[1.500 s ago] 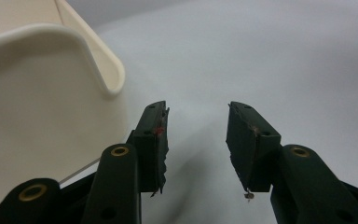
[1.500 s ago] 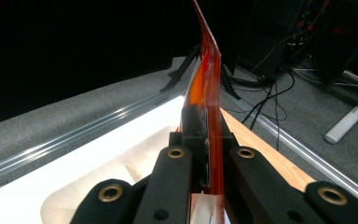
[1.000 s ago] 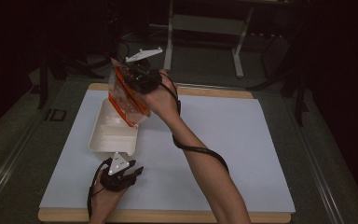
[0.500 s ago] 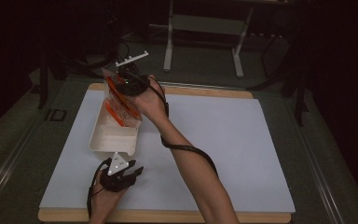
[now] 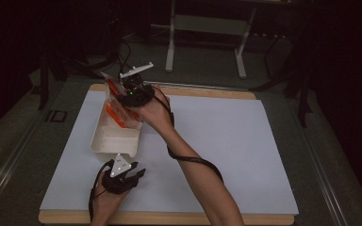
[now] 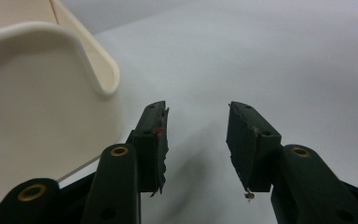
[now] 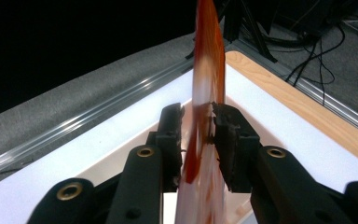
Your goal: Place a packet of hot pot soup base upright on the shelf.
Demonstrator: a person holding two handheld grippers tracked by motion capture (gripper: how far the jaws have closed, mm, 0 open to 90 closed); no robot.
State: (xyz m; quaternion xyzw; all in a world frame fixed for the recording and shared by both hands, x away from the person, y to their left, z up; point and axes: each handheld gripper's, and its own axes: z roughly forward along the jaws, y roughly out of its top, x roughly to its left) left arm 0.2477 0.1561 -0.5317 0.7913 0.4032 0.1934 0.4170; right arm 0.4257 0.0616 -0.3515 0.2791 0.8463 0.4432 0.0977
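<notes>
Left gripper [image 5: 134, 176]: it rests on the white table mat [image 5: 226, 141], just off the near end of the cream plastic bin [image 5: 113, 141]; its jaws are parted with nothing between them.
Cream plastic bin: one, long and open-topped, lying on the left part of the mat; in the left gripper view its rounded corner [image 6: 93, 70] sits close beside the jaws.
Orange and clear plastic packet [image 5: 118, 110]: one, standing on edge with its lower end inside the far half of the bin.
Right gripper [image 7: 198, 128]: your jaws have just been opening, with the packet [image 7: 207, 79] between them; a gap shows at the left pad, so I'd call the grip let go.
Doing the step well: let the packet's bottom edge settle on the bin floor, widen the jaws fully, then draw straight back so neither pad drags it over the wall.
Count: two grippers, one bin, one packet, one mat.
</notes>
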